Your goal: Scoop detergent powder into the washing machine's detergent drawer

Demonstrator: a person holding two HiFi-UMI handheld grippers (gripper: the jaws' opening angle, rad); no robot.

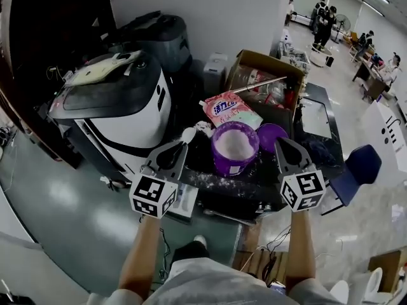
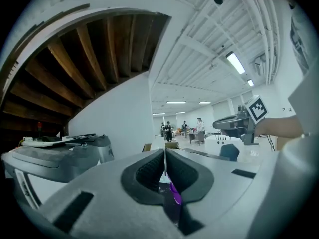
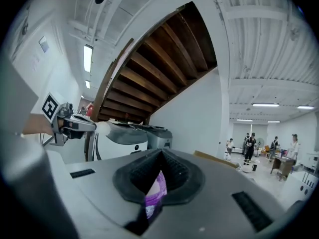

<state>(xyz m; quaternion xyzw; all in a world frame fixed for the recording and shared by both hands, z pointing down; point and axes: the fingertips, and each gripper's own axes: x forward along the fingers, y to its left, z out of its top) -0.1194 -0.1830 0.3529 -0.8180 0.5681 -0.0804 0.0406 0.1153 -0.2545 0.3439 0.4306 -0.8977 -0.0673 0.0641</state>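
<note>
This is a big open test hall or lab, not a home. A white washing machine (image 1: 121,107) and a grey machine (image 1: 159,33) stand loose on a glossy floor (image 1: 57,202) at ten o'clock. People (image 1: 324,18) gather at desks (image 1: 367,80) around one o'clock. Strip lights (image 2: 235,62) run overhead, beside a wooden stair underside (image 3: 164,59).
</note>
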